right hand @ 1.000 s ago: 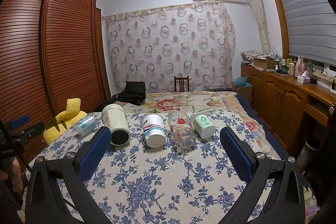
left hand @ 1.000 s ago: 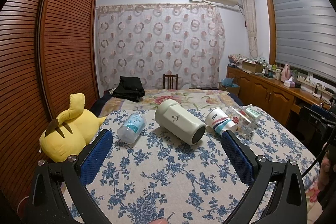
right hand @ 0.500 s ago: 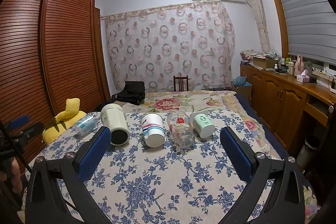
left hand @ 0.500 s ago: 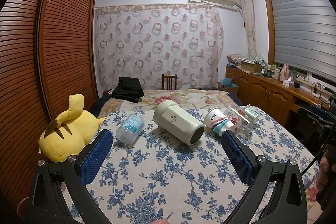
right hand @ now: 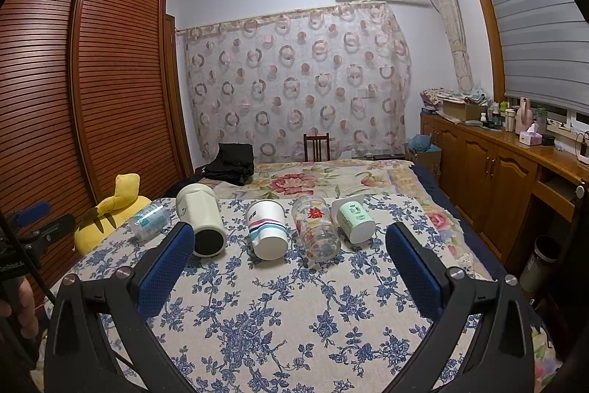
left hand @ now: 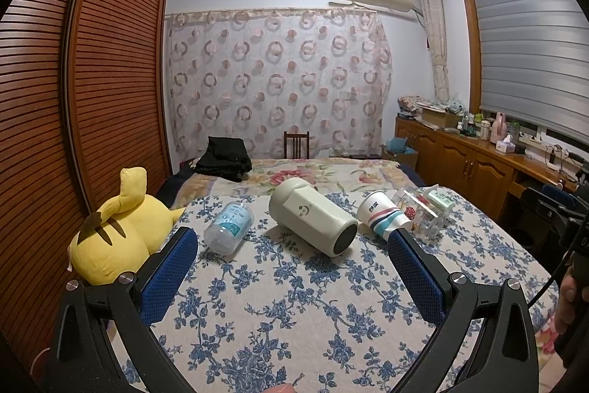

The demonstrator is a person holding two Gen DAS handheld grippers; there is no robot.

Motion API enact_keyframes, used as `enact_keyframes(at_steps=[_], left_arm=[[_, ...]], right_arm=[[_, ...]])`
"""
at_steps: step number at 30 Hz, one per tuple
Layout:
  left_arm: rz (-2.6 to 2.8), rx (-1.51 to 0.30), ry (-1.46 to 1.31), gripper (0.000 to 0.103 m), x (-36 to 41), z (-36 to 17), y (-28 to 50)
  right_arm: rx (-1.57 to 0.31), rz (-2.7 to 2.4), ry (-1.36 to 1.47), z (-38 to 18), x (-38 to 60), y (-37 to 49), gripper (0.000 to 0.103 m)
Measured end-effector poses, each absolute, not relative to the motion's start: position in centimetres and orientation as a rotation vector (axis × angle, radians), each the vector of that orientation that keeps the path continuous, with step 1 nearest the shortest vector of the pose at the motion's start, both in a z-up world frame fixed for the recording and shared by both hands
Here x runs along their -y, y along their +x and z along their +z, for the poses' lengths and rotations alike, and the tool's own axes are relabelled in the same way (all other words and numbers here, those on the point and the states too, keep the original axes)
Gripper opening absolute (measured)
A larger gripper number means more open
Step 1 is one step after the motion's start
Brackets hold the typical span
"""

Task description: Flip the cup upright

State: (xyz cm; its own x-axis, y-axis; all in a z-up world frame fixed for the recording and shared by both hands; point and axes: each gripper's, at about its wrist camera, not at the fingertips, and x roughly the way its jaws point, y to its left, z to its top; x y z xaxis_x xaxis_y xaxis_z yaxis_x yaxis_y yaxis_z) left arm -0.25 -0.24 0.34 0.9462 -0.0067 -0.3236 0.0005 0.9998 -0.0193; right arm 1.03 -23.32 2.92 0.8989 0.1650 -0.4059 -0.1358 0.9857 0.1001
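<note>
Several cups lie on their sides in a row on the floral cloth: a clear plastic cup with blue print point(left hand: 229, 222) point(right hand: 149, 221), a cream mug point(left hand: 313, 221) point(right hand: 200, 219), a striped paper cup point(left hand: 381, 214) point(right hand: 267, 229), a clear glass with red print point(right hand: 316, 227) point(left hand: 416, 212) and a mint green cup point(right hand: 353, 220) point(left hand: 438, 199). My left gripper point(left hand: 292, 247) is open and empty, short of the cream mug. My right gripper point(right hand: 291, 240) is open and empty, short of the striped cup and the glass.
A yellow plush toy point(left hand: 114, 234) lies at the cloth's left edge. Black clothes point(left hand: 224, 159) and a chair point(left hand: 296, 144) are at the far end of the bed. Wooden cabinets point(right hand: 497, 179) run along the right, a slatted wardrobe point(left hand: 73, 98) along the left.
Both views shift only slightly; the cups sit a little lower and closer in the left wrist view. Nothing was touched or moved.
</note>
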Motion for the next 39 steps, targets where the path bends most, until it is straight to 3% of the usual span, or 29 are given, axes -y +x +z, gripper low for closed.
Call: enact_keyframes(at_steps=[23,39], left_arm=[[-0.006,-0.35,-0.019,0.102,0.2,-0.2,0.1],[-0.001,-0.51,0.014,0.102,-2.9,-1.8,4.5]], right_arm=[[-0.438,0.152,0.076,3.2,24.3,1.1,0.103],[-0.571,0.26,0.054,-0.6,21.1,5.0,0.103]])
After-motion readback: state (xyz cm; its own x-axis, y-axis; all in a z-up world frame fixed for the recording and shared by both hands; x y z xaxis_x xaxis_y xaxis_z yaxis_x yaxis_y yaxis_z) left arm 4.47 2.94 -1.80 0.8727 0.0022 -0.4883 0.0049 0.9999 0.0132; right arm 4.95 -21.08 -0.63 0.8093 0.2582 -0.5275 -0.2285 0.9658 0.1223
